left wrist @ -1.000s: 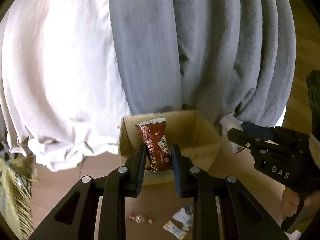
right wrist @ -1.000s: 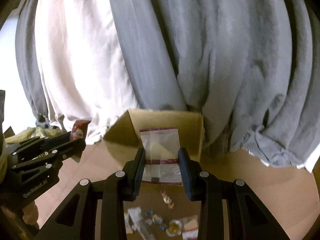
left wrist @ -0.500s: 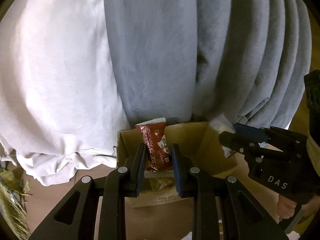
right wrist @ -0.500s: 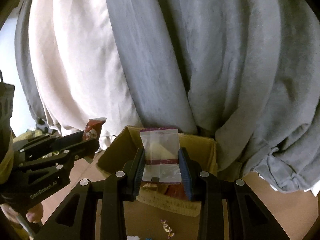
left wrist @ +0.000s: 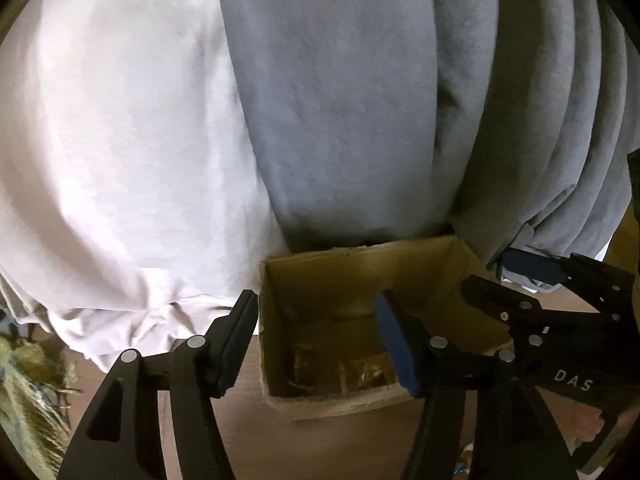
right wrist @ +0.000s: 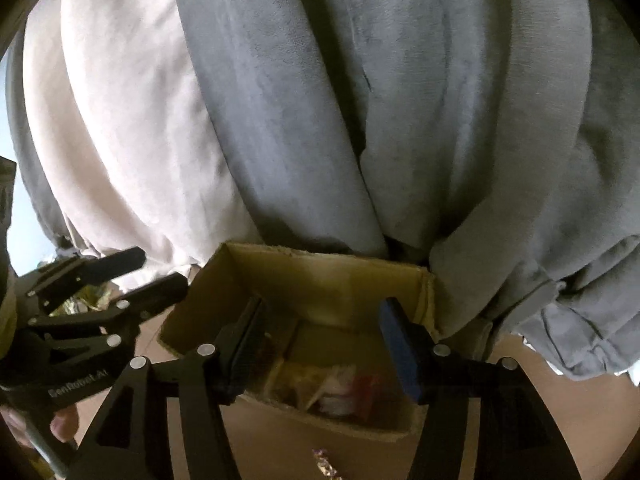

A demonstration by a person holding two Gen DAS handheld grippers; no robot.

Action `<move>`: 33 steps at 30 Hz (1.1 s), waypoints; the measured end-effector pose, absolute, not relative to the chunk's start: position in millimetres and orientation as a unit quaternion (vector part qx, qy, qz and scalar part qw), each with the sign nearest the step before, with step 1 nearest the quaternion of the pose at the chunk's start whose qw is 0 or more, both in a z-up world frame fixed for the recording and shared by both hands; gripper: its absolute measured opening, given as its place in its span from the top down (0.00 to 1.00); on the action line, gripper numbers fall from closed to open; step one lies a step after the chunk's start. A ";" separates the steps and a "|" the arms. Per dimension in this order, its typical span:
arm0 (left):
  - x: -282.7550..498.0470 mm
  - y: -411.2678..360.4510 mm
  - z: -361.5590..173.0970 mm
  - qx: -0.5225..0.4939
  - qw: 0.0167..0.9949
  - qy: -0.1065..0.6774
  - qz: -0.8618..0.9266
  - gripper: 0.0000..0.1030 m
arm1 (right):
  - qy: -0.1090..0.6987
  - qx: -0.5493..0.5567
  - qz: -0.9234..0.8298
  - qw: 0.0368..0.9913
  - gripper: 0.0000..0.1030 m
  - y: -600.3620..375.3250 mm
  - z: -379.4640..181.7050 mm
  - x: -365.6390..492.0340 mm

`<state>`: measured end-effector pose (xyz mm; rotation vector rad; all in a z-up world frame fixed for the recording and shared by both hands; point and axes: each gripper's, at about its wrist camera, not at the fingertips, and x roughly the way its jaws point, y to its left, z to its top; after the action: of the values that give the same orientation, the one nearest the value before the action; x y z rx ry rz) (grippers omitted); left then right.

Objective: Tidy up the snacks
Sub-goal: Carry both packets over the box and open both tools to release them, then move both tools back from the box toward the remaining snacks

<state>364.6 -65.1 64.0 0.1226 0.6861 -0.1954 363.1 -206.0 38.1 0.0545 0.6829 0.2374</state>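
Observation:
An open cardboard box (left wrist: 344,280) stands on the brown surface against hanging curtains; it also shows in the right wrist view (right wrist: 320,276). Snack packets (right wrist: 340,392) lie inside it, dimly seen in the left wrist view (left wrist: 360,372). My left gripper (left wrist: 316,340) is open and empty above the box's near left edge. My right gripper (right wrist: 320,344) is open and empty above the box. Each gripper shows in the other's view, the right one (left wrist: 560,320) and the left one (right wrist: 80,308).
White (left wrist: 120,160) and grey curtains (left wrist: 360,120) hang right behind the box. A small wrapped candy (right wrist: 326,464) lies on the brown surface in front of the box. A straw-like bundle (left wrist: 24,392) sits at the far left.
Both grippers moved forward over the box and opened. The brown packet from the left and the clear packet from the right have dropped into the box.

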 end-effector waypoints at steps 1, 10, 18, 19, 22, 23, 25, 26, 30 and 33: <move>359.0 -65.3 65.5 0.067 0.937 0.331 -0.091 0.38 | 0.332 0.025 0.117 0.936 0.42 -205.9 39.0 360.0; 300.8 -54.9 72.3 0.079 0.949 0.300 -0.055 0.35 | 0.310 0.005 0.136 0.941 0.42 -204.5 46.2 314.6; 256.2 -49.4 54.1 0.073 0.942 0.321 -0.060 0.35 | 0.312 -0.017 0.151 0.938 0.42 -198.0 37.4 271.4; 251.6 -49.1 48.3 0.073 0.939 0.329 -0.062 0.35 | 0.315 -0.021 0.155 0.936 0.42 -195.9 33.9 265.3; 239.5 -49.5 35.5 0.072 0.934 0.345 -0.062 0.35 | 0.325 -0.034 0.163 0.931 0.42 -191.9 22.7 254.4; 236.1 -49.4 31.1 0.071 0.931 0.351 -0.063 0.35 | 0.331 -0.039 0.164 0.928 0.42 -190.7 17.6 250.8; 228.2 -50.1 19.9 0.074 0.925 0.366 -0.066 0.35 | 0.343 -0.046 0.168 0.923 0.42 -189.3 8.8 245.7; 224.6 -51.0 14.7 0.076 0.923 0.372 -0.067 0.35 | 0.352 -0.050 0.171 0.919 0.42 -188.1 2.8 242.9; 210.7 -52.9 -10.2 0.085 0.910 0.400 -0.066 0.35 | 0.382 -0.056 0.180 0.905 0.42 -185.1 -20.0 234.1; 204.7 -53.9 -27.7 0.085 0.900 0.422 -0.064 0.35 | 0.409 -0.058 0.178 0.893 0.42 -185.1 -41.7 229.5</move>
<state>204.7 -53.9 -27.7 0.1768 0.8734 -0.1323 229.5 -185.1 -41.7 -0.1194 0.8477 0.3698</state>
